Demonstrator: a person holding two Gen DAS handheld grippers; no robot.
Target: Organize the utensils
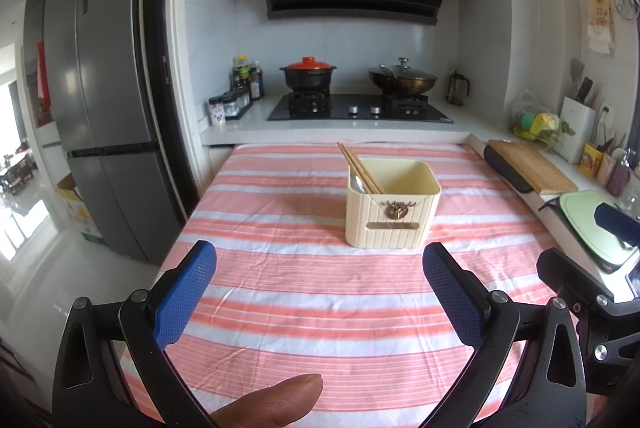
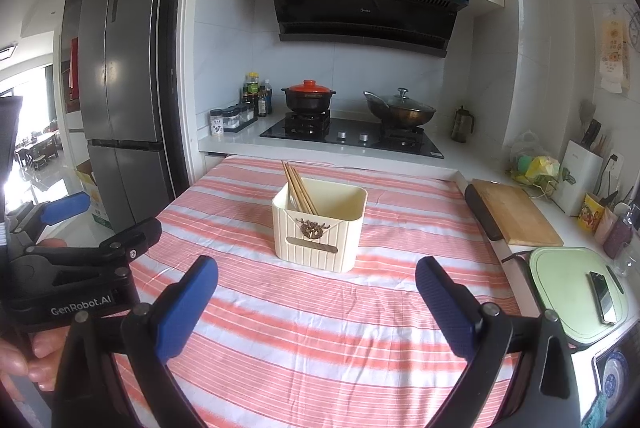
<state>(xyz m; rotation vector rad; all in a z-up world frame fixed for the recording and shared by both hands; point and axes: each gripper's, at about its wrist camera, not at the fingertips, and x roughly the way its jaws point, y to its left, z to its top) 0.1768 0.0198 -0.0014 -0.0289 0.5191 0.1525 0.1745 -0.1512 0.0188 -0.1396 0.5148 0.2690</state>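
Cream holder (image 1: 393, 204) mid-table on striped cloth (image 1: 304, 292), chopsticks (image 1: 358, 168) and spoon (image 1: 357, 184) already inside at its left; left gripper (image 1: 320, 292) and right gripper (image 2: 316, 304) both released, empty, hovering near; sorting seemingly finished, nothing left to grasp.

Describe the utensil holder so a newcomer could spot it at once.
Start at the table under the pink-and-white striped cloth in front of the stove. Alone near its middle stands a cream, ribbed plastic box with an open top. Brown wooden chopsticks lean from its left corner, and a bronze ornament marks its front.
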